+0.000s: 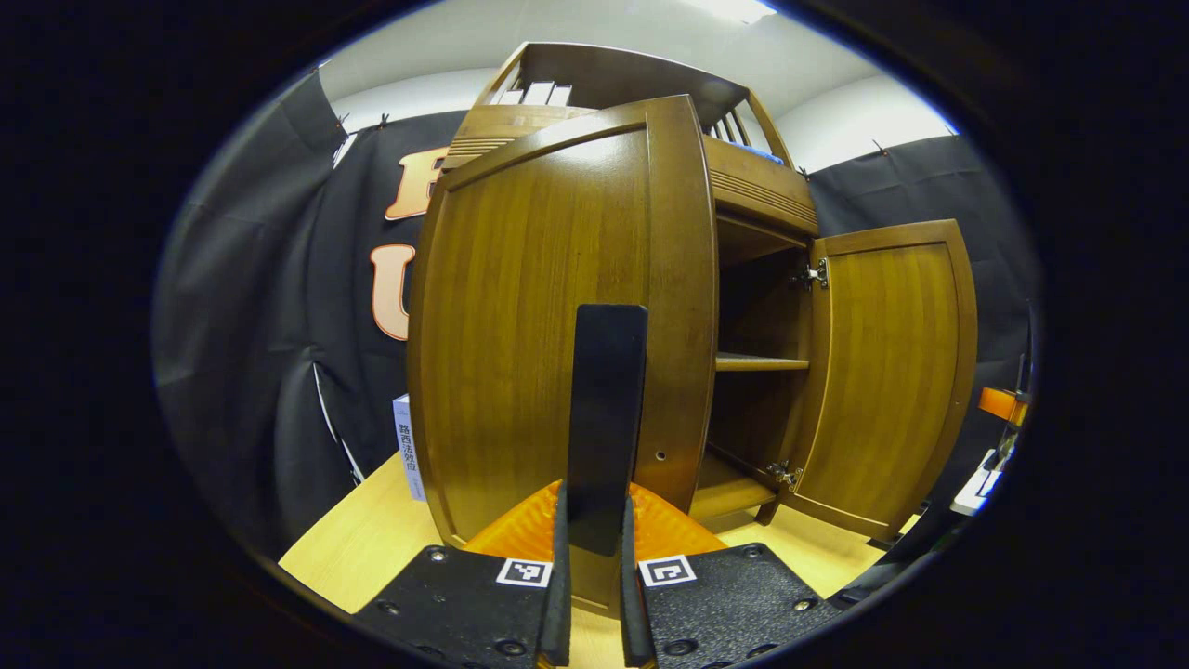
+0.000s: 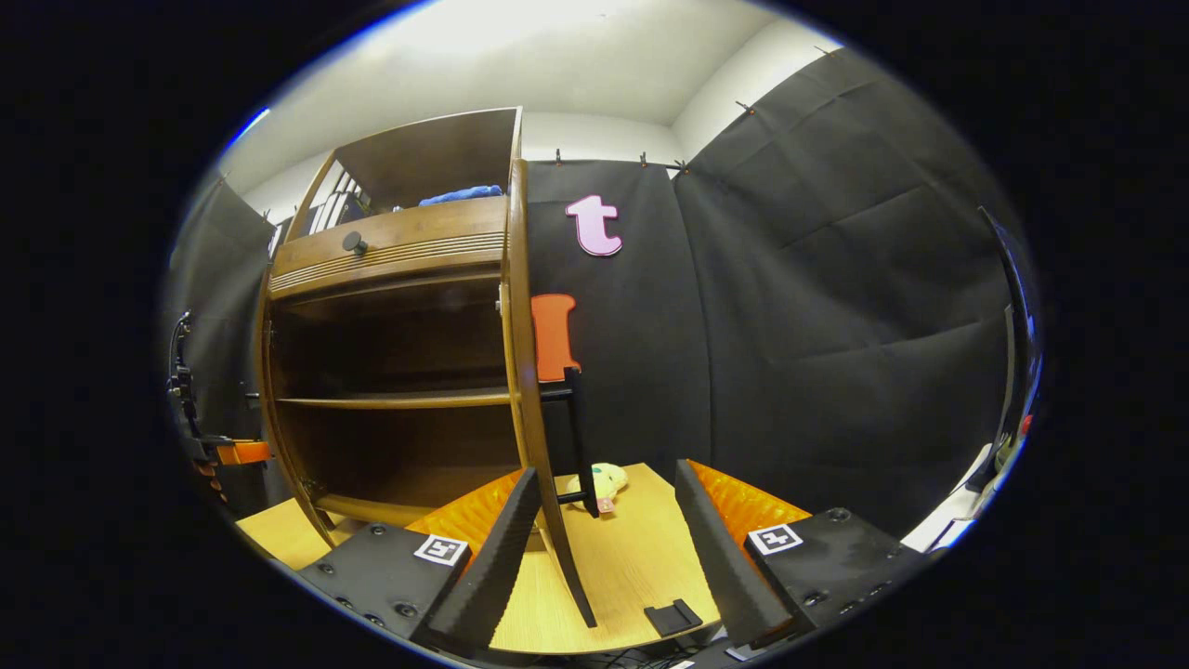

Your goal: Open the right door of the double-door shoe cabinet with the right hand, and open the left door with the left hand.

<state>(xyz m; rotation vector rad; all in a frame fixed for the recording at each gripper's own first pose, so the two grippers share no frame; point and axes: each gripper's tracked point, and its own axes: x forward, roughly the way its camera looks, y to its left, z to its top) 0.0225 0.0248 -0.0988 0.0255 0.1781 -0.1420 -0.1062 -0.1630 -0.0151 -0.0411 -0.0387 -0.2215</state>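
The brown wooden shoe cabinet (image 1: 762, 186) stands on a light wood table. Its left door (image 1: 539, 307) is swung out toward me, its front face turned to the left gripper view. My left gripper (image 1: 594, 502) is shut on that door's black vertical handle (image 1: 606, 400). The right door (image 1: 892, 372) stands wide open, showing a shelf (image 1: 762, 362). In the right gripper view the right door (image 2: 531, 372) is edge-on, its black handle (image 2: 576, 437) on the far side. My right gripper (image 2: 607, 472) is open, the door's lower edge between its fingers (image 2: 483, 557) without touching them.
A drawer with a dark knob (image 2: 353, 243) sits above the doors, and a blue cloth (image 2: 462, 195) lies on top. A small yellow plush toy (image 2: 608, 480) lies on the table (image 2: 641, 557) beyond the right door. A white box (image 1: 406, 446) stands left of the cabinet.
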